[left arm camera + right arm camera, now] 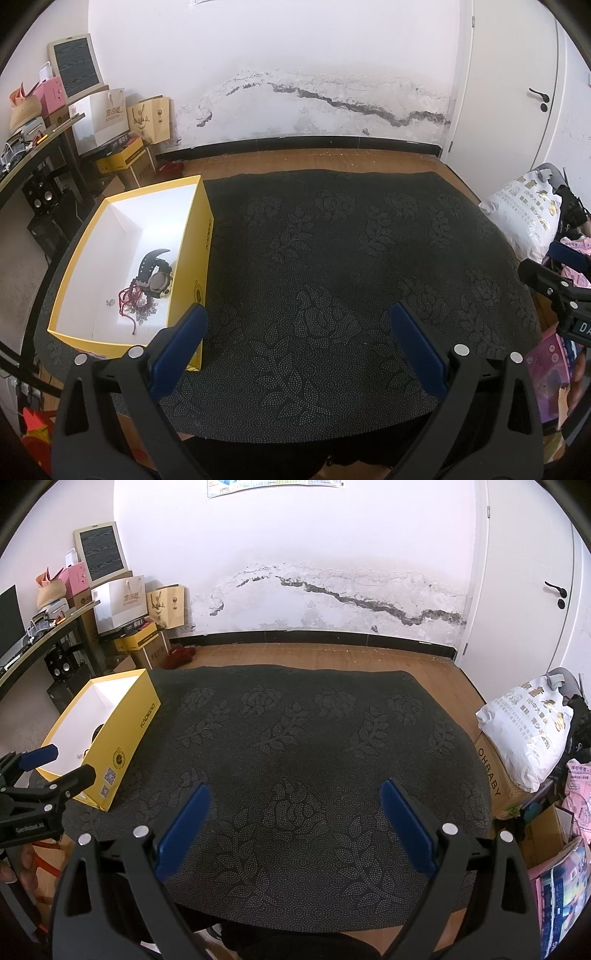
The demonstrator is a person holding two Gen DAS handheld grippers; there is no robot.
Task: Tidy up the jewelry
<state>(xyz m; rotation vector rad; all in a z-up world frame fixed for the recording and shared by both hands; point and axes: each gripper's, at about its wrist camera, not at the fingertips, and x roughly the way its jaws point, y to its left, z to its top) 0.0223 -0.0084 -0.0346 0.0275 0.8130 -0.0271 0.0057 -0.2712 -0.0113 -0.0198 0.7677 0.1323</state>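
I'm seeing one open yellow cardboard box [201,236] holding one black-and-gold wristwatch [157,275] and one red beaded strand [131,301]; left gripper [298,325] and right gripper [295,801] both hovering spread, empty.

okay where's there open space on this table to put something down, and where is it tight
The dark mat is bare from the yellow box across to its right edge, under both open grippers, left and right. Inside the box, the far white floor is free; the near corner is crowded with a watch, red cord and small silver pieces.
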